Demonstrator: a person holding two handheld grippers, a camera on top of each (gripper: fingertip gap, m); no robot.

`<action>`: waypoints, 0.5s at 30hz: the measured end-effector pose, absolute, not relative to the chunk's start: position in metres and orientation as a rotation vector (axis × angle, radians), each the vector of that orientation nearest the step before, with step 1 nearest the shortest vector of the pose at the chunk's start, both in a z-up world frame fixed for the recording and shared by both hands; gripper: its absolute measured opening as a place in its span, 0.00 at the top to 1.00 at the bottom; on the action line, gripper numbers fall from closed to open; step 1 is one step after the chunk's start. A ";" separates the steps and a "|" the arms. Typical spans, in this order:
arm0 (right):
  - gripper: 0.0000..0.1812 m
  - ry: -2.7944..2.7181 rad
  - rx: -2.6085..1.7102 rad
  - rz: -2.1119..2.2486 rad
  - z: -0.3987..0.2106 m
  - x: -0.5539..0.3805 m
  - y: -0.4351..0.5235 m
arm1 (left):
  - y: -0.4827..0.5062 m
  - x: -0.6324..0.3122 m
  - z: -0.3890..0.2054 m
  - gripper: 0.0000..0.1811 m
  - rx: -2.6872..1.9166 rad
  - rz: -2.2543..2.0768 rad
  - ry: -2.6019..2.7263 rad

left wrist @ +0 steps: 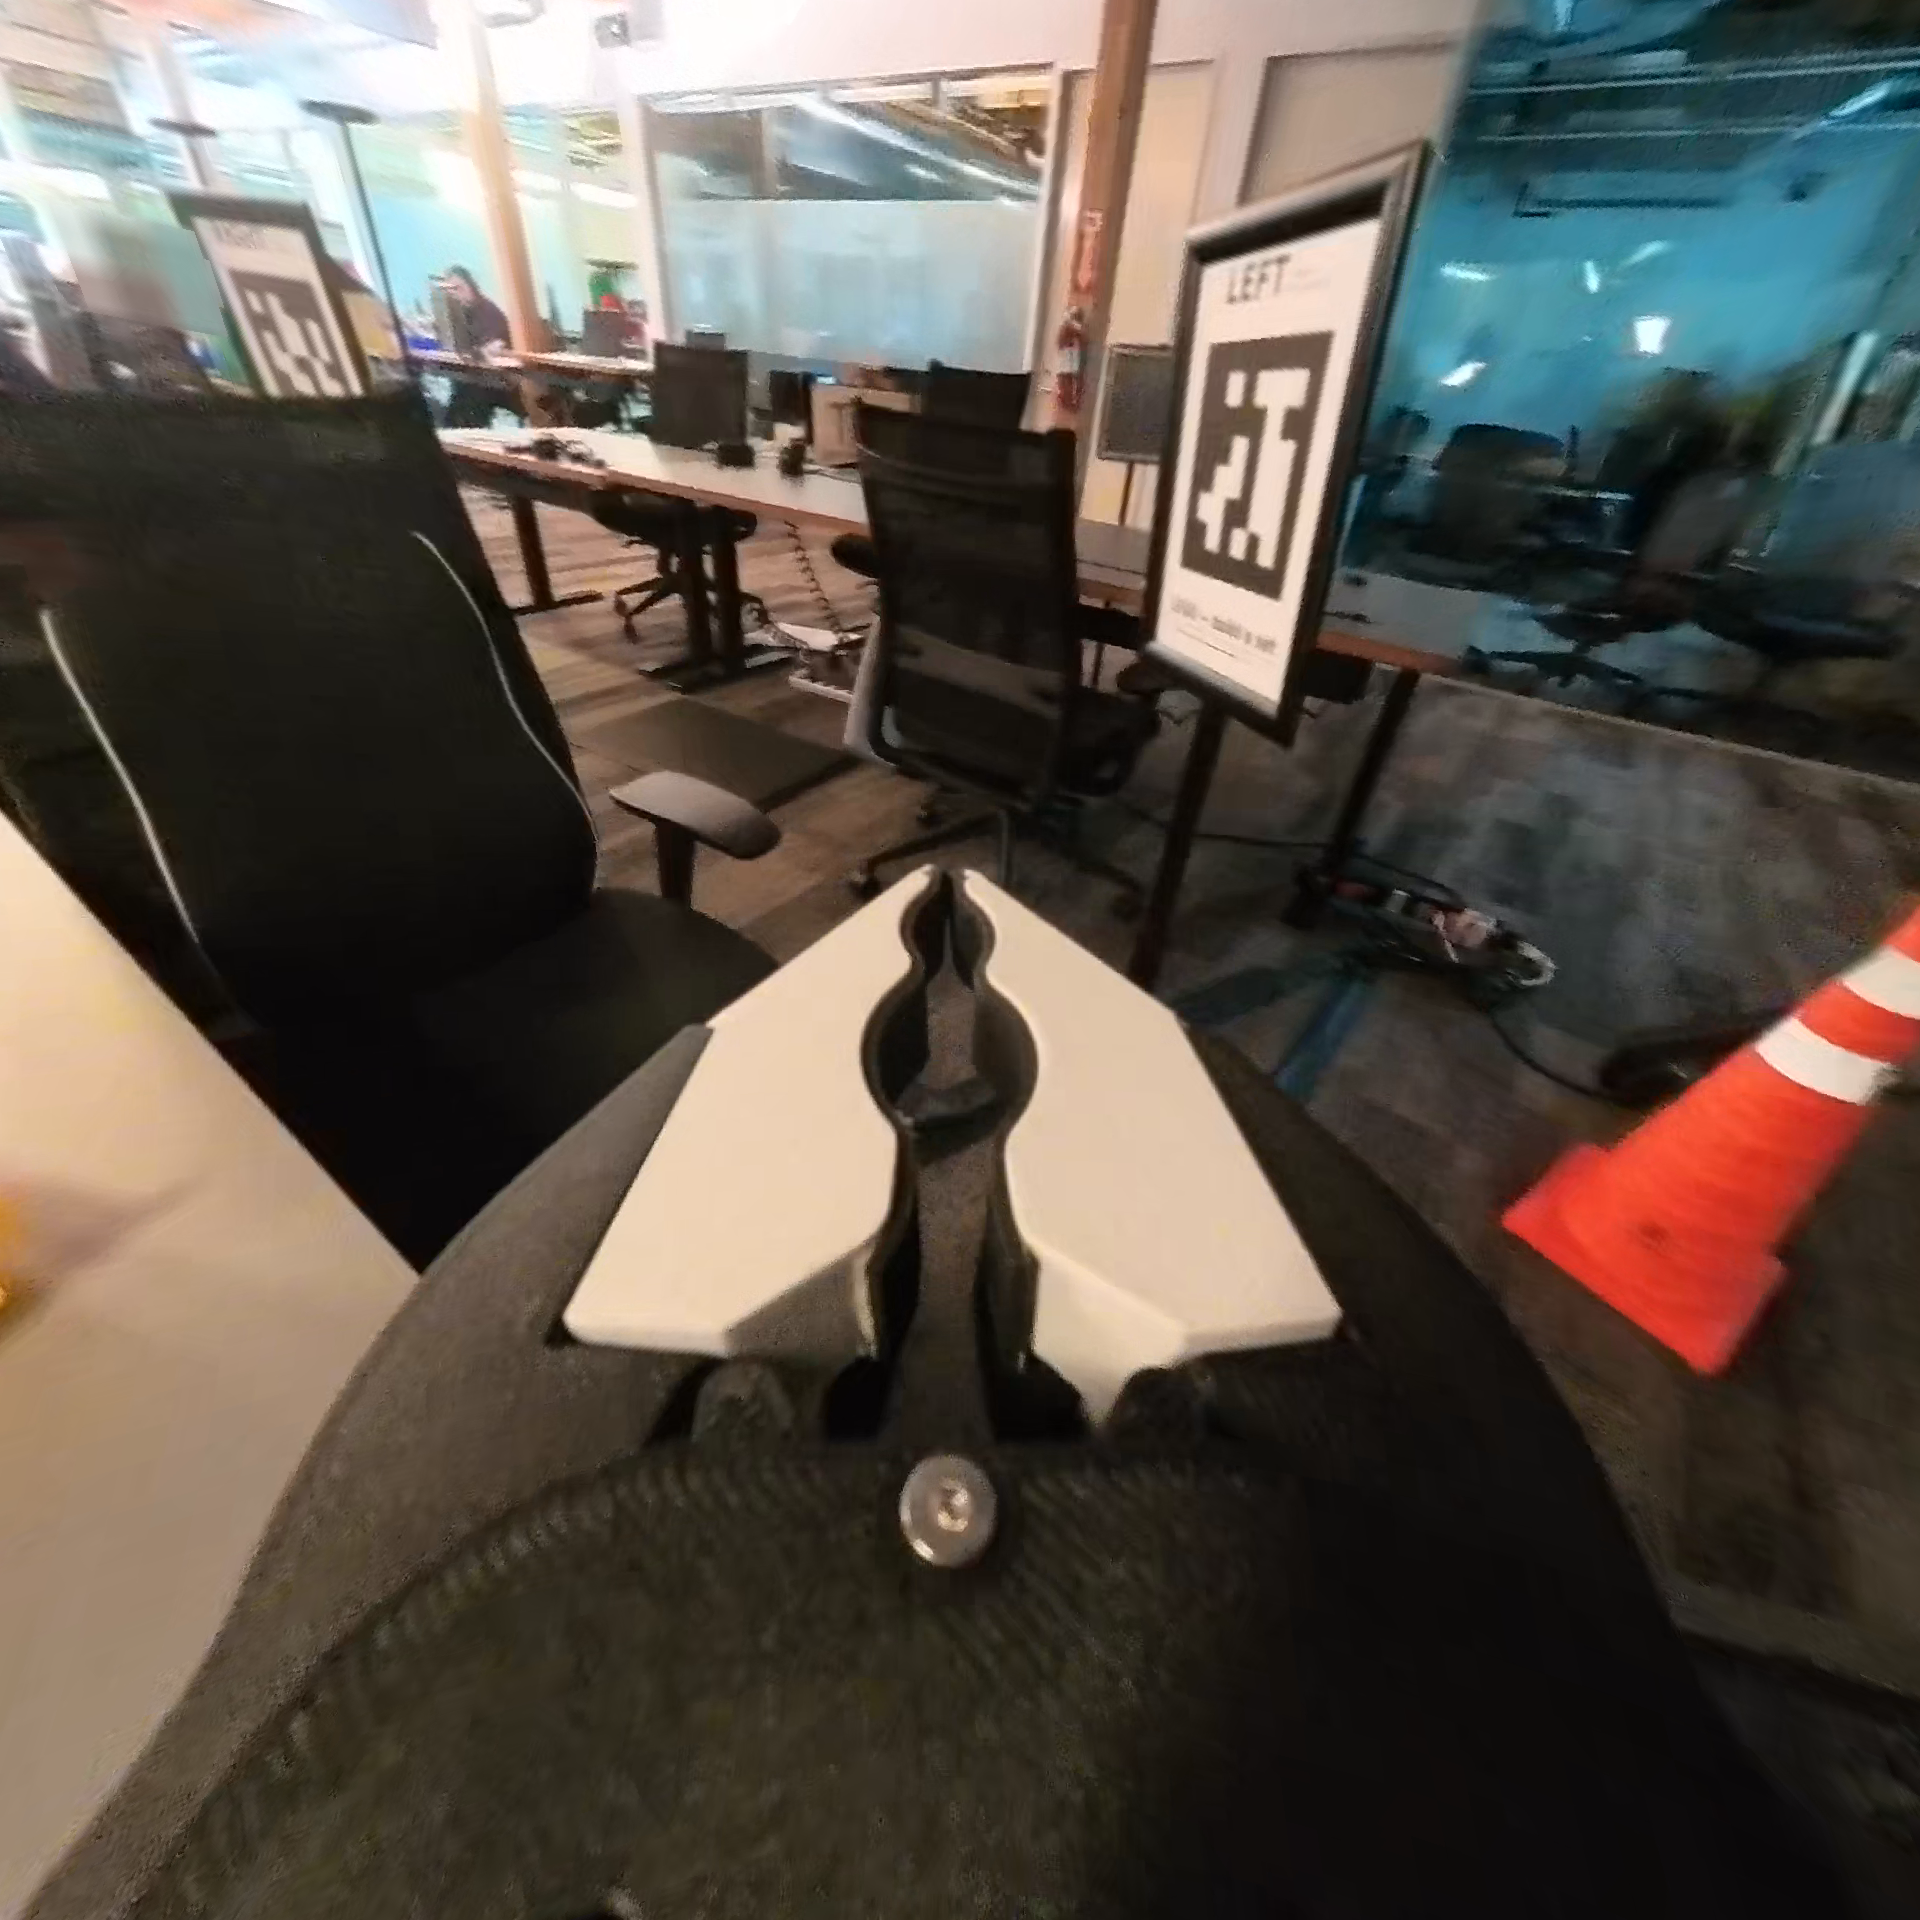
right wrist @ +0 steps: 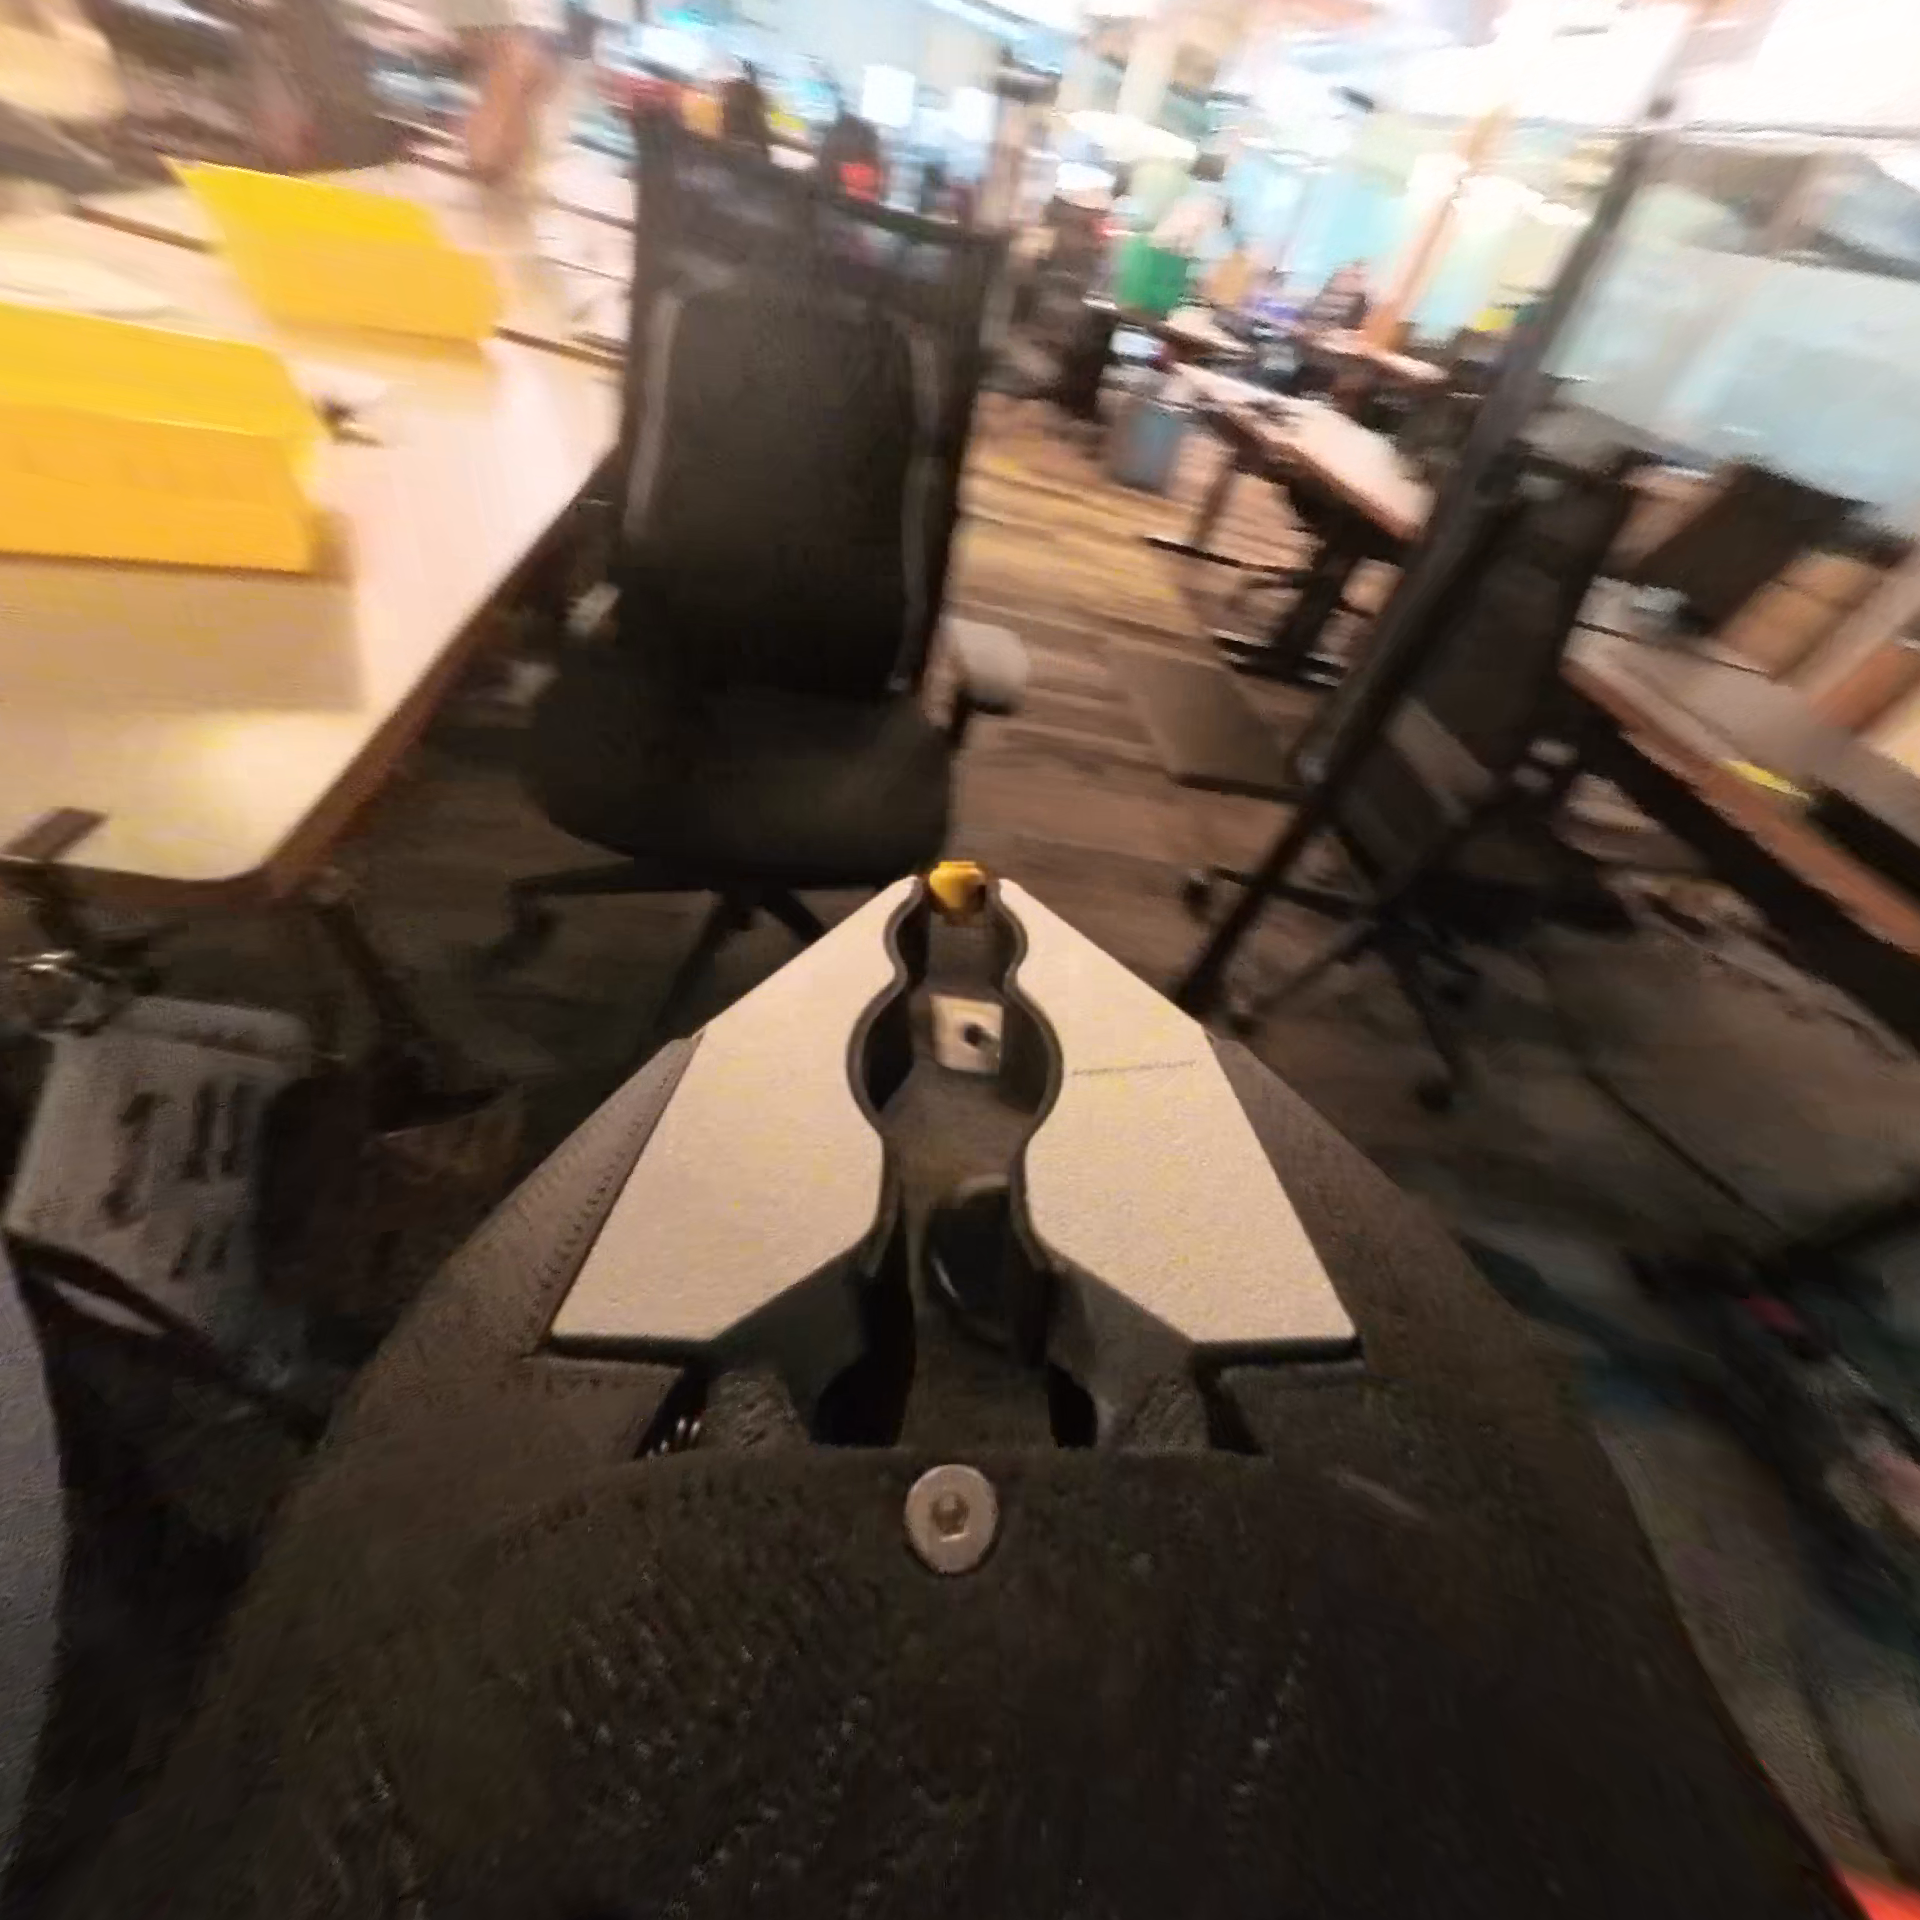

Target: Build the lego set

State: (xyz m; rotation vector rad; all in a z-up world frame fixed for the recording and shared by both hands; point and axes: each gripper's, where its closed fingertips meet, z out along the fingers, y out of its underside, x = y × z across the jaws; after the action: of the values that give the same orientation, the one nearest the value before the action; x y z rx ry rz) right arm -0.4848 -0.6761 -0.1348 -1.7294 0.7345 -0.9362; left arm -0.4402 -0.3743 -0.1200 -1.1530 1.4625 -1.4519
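At frame centre, our right gripper (right wrist: 957, 896) pinches a small yellow lego piece (right wrist: 954, 891) by its tips, our left gripper (left wrist: 951, 883) closed empty; a slight slip could drop it floorward.

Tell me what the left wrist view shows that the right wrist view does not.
Only the left wrist view shows an orange traffic cone, a framed marker sign on a stand, and the left tongs shut on nothing. Only the right wrist view shows a small yellow lego piece pinched in the right tongs and yellow boxes on the table. Both show black office chairs and a white table.
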 end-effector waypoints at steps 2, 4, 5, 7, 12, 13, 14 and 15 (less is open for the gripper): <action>0.95 0.600 -1.766 -0.774 -0.136 -0.424 -0.650 | -0.368 -0.424 -0.112 1.00 -1.171 -1.346 1.435; 0.95 0.500 -1.788 -0.666 -0.136 -0.368 -0.623 | -0.349 -0.418 -0.108 1.00 -1.225 -1.222 1.363; 0.95 0.451 -1.786 -0.618 -0.135 -0.343 -0.607 | -0.338 -0.418 -0.108 1.00 -1.258 -1.174 1.317; 0.95 0.357 -1.781 -0.547 -0.135 -0.298 -0.572 | -0.312 -0.418 -0.111 1.00 -1.341 -1.068 1.207; 0.95 0.188 -1.733 -0.493 -0.143 -0.198 -0.484 | -0.250 -0.392 -0.120 1.00 -1.442 -0.924 0.956; 0.95 0.165 -1.720 -0.495 -0.143 -0.176 -0.463 | -0.237 -0.383 -0.120 1.00 -1.450 -0.898 0.925; 0.95 0.143 -1.709 -0.500 -0.142 -0.157 -0.444 | -0.225 -0.372 -0.120 1.00 -1.463 -0.880 0.893; 0.95 0.122 -1.694 -0.498 -0.138 -0.138 -0.424 | -0.215 -0.361 -0.117 1.00 -1.474 -0.879 0.867</action>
State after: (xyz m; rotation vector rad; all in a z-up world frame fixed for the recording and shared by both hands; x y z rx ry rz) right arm -0.1384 -0.4236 -0.1379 -1.6937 0.1218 -0.4983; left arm -0.3613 -0.2155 -0.1172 -1.4737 0.8671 -0.8794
